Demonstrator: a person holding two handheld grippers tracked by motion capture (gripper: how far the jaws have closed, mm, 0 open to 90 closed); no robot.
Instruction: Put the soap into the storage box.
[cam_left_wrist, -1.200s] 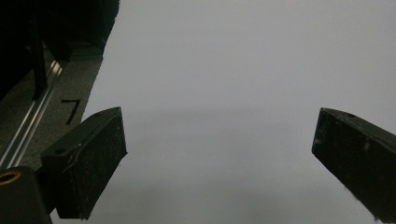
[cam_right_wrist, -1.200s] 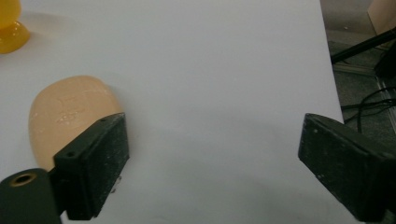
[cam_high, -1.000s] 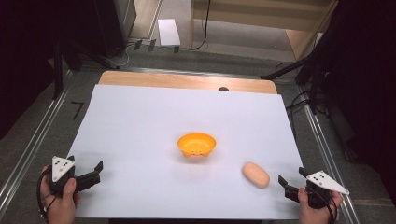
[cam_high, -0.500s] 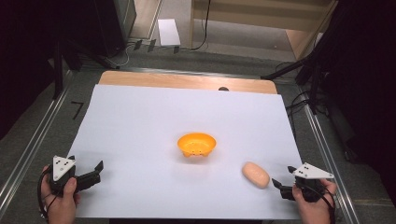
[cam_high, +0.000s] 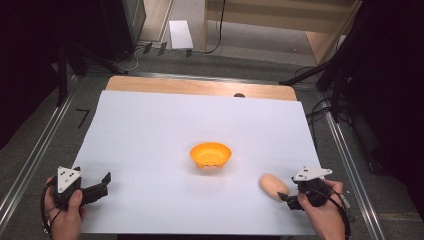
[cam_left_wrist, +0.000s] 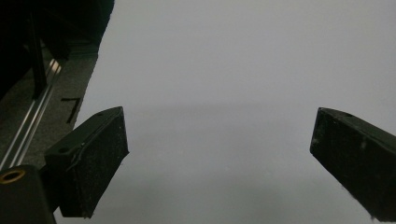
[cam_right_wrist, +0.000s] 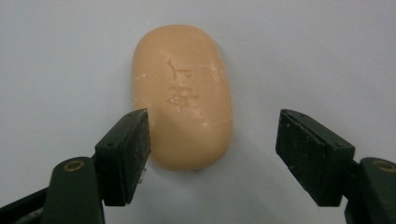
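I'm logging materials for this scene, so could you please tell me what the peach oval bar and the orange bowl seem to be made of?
The bar looks like soap: matte, waxy peach surface with stamped characters and small pale scuffs. The bowl looks like moulded plastic: uniform bright orange with a slight sheen and small holes in its bottom, though the high view leaves that open.

bowl (cam_high: 210, 154) mid-sheet (cam_high: 150, 130), soap (cam_high: 273, 185) right and nearer, between right tongs (cam_right_wrist: 212, 154)

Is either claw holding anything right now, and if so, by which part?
Nothing is held. The right claw is open around the soap bar's near end; the left claw is open.
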